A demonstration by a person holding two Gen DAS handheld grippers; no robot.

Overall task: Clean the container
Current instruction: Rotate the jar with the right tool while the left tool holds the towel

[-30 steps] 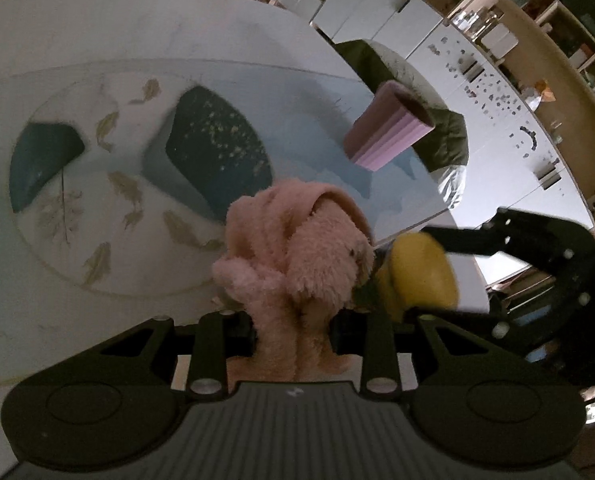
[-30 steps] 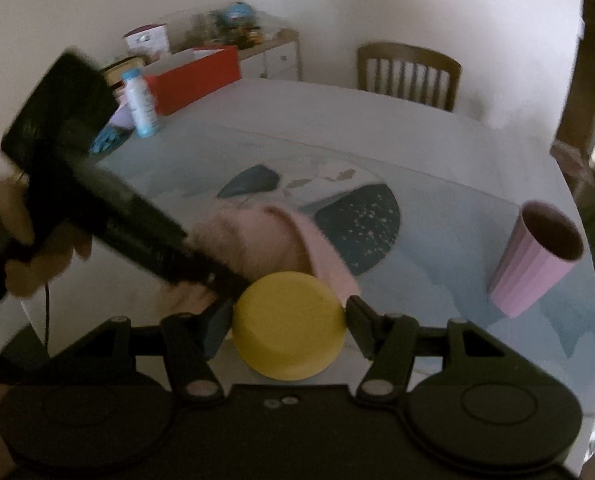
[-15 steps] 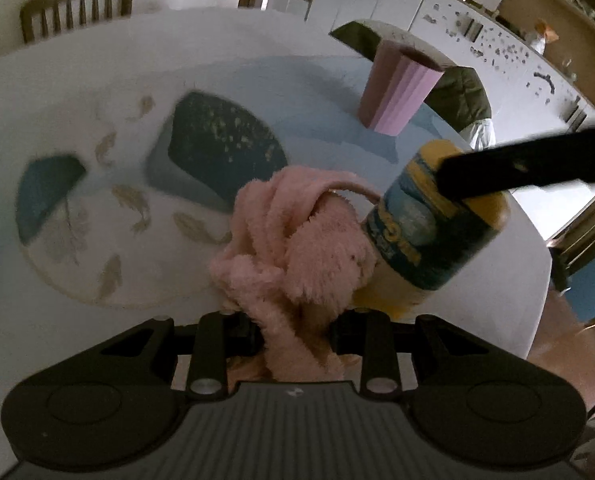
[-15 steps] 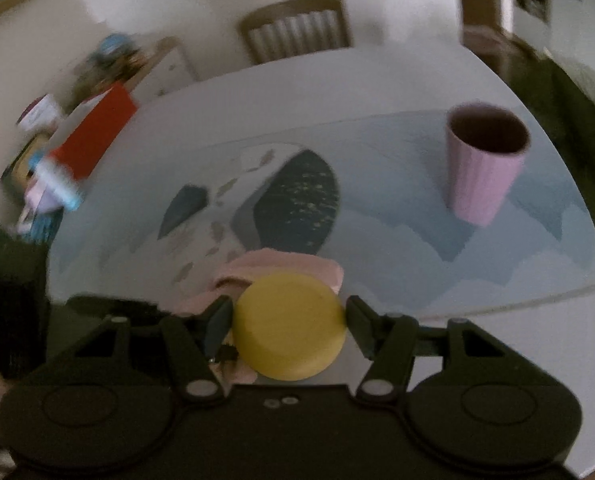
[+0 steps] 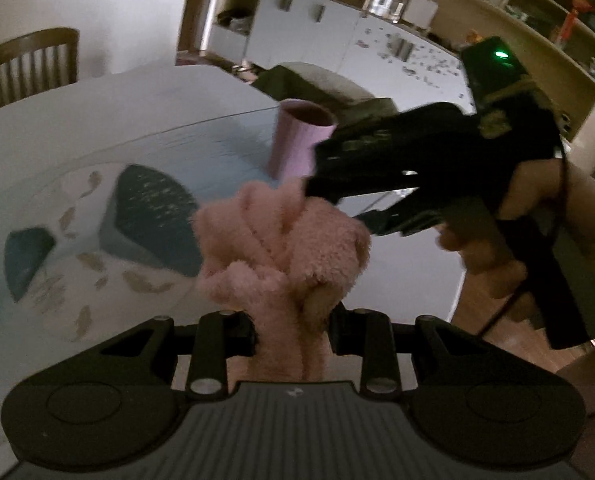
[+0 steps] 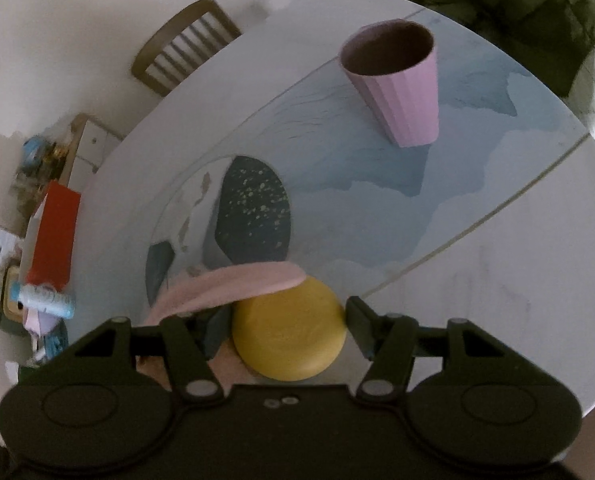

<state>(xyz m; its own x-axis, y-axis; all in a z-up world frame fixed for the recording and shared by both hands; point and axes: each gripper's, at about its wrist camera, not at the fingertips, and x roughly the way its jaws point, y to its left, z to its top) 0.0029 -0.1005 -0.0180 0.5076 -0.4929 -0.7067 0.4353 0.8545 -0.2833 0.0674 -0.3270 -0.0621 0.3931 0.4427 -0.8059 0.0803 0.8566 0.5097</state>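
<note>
In the right wrist view my right gripper (image 6: 287, 324) is shut on a yellow round container (image 6: 289, 332), whose flat end faces the camera. A pink fluffy cloth (image 6: 233, 284) lies against its upper left side. In the left wrist view my left gripper (image 5: 291, 328) is shut on that pink cloth (image 5: 281, 248), which is bunched up above the table. The cloth presses against the front of the black right gripper (image 5: 397, 168), held by a hand (image 5: 537, 232) at the right. The container is hidden behind the cloth in this view.
A ribbed pink cup (image 6: 397, 84) stands upright on the blue patterned mat (image 6: 337, 168), far side of the table. A red box (image 6: 53, 232) and a small bottle (image 6: 45, 296) sit at the left. A wooden chair (image 6: 185, 48) stands behind the table.
The right gripper has turned and swung with the container, so its handle and the hand now show in the left view. The cloth now covers the container there; half a second ago its label showed.
</note>
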